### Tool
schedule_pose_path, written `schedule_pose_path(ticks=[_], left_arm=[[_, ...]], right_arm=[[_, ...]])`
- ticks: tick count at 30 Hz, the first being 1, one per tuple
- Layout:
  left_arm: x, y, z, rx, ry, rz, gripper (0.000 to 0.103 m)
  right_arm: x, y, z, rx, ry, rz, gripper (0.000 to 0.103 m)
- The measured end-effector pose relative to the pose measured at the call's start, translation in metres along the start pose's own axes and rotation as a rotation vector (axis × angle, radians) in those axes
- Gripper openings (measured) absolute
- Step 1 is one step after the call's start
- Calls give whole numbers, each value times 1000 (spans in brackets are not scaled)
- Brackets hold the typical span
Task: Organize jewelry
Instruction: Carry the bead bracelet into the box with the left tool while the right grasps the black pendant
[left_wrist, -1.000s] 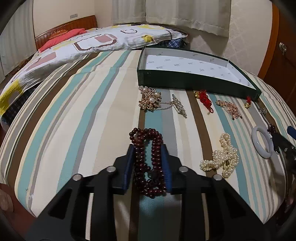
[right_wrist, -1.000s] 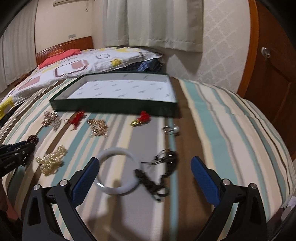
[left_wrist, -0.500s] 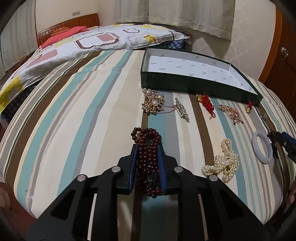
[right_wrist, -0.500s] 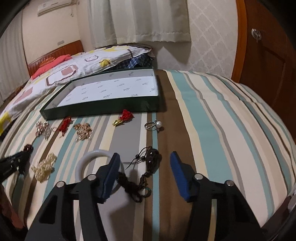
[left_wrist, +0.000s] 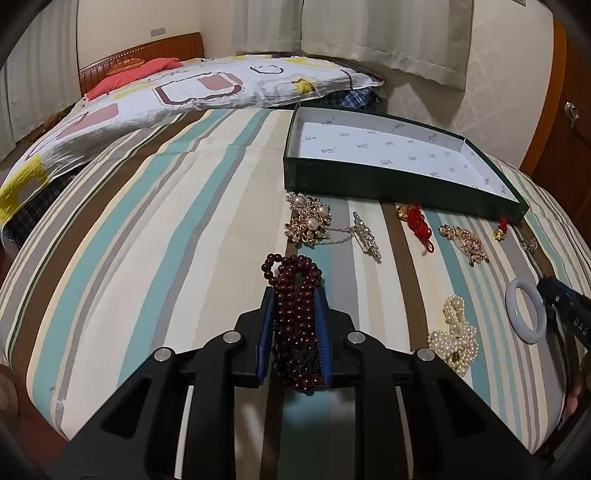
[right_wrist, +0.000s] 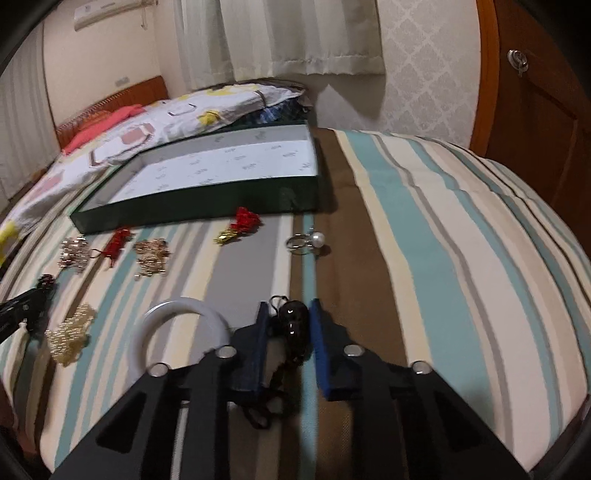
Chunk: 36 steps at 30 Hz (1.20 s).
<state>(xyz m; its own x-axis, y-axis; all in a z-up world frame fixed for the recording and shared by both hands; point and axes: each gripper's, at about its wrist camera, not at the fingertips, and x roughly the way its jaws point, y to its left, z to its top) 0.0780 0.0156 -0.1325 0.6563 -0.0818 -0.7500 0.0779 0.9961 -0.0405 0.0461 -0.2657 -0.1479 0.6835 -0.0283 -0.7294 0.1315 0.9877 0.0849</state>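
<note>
1. The left gripper (left_wrist: 293, 314) stays in place; its fingers (left_wrist: 266, 325) keep pinching the dark red bead bracelet (left_wrist: 295, 295) on the striped bed (left_wrist: 166, 229), tighter than a second ago.
2. The right gripper (right_wrist: 287, 328), spread wide a second ago, is closing; its fingers (right_wrist: 318, 339) now flank the black pendant (right_wrist: 293, 319) and its cord, seemingly touching it.
3. The white bangle (right_wrist: 177, 325) lies at 9 o'clock of that pendant.
4. The green box (left_wrist: 402, 184) sits unmoved at 12 o'clock, beyond the jewelry.
</note>
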Motion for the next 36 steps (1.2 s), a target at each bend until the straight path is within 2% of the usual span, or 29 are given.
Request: schedule_pose_path(ticks=[6, 12, 18, 25, 29, 33, 36], left_arm=[[-4, 0, 2, -9, -27, -4, 21], [-21, -3, 14, -22, -80, -19, 21], [-41, -20, 53, -3, -186, -69, 21], [-29, -46, 103, 19, -271, -99, 21], [-4, -59, 119, 29, -262, -103, 21], [36, -67, 128, 36, -201, -87, 21], [68, -67, 131, 26, -122, -78, 21]], right_arm=[[-5, 2, 0, -3, -22, 4, 18], [-26, 12, 18, -26, -98, 28, 18], [-35, 20, 54, -34, -171, 55, 18], [-24, 19, 103, -41, -268, 78, 18], [-1, 15, 120, -51, -276, 73, 18], [33, 11, 126, -67, -232, 60, 18], [58, 10, 127, -70, -172, 56, 18]])
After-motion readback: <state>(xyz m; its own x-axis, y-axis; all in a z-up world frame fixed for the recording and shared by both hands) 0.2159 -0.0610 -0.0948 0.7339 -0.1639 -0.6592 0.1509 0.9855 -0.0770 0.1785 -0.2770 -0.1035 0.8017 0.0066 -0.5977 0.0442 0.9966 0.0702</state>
